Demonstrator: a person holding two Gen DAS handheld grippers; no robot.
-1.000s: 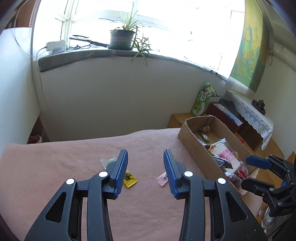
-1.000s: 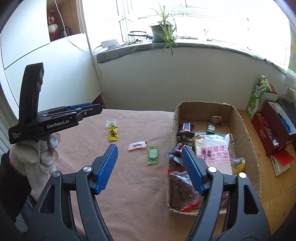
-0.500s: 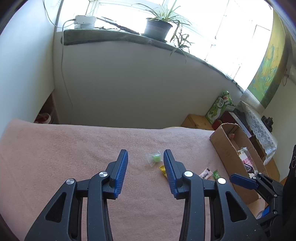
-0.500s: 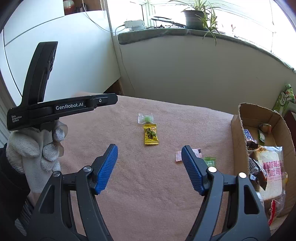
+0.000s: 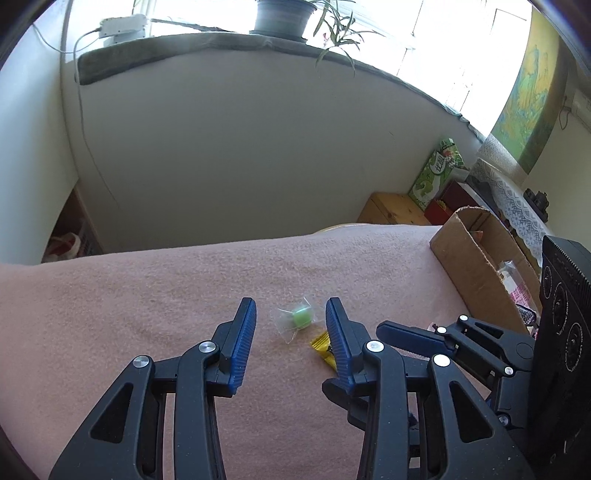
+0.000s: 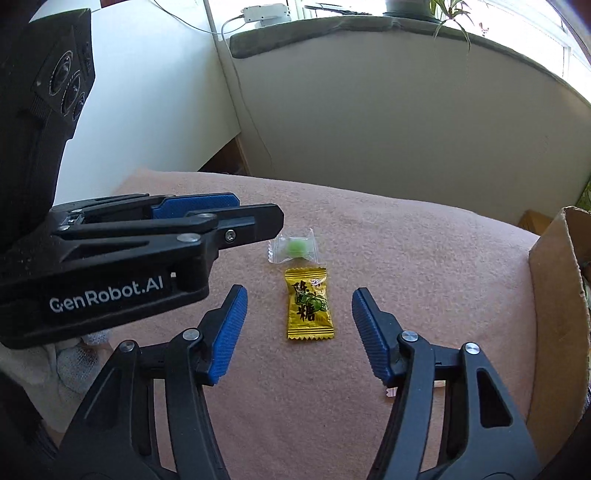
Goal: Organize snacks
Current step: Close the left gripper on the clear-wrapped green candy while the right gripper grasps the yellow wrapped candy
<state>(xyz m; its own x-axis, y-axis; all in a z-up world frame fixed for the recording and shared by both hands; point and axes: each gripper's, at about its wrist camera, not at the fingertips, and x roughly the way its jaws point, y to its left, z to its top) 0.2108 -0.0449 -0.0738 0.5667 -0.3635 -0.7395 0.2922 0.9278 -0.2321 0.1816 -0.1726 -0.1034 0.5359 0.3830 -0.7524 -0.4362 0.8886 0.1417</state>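
A green candy in a clear wrapper (image 5: 301, 316) (image 6: 295, 246) lies on the pink blanket (image 5: 147, 302). A yellow candy packet (image 6: 309, 304) (image 5: 320, 346) lies right beside it. My left gripper (image 5: 290, 306) (image 6: 258, 212) is open and hovers low, and the green candy sits just ahead between its blue tips, untouched. My right gripper (image 6: 299, 293) is open with its jaws closing. The yellow packet lies between its pads with a gap on each side. One right-gripper finger (image 5: 406, 332) shows beside the left one.
An open cardboard box (image 5: 472, 258) (image 6: 554, 280) with snacks inside stands at the blanket's right end. A pink wrapper (image 6: 390, 392) peeks out under the right finger. A gloved hand (image 6: 77, 354) holds the left gripper. A white wall and a windowsill with a plant (image 5: 280, 18) lie beyond.
Both grippers have moved left and down over the blanket, close to the two candies. The box has slid to the right edge. The right jaws stand narrower than before.
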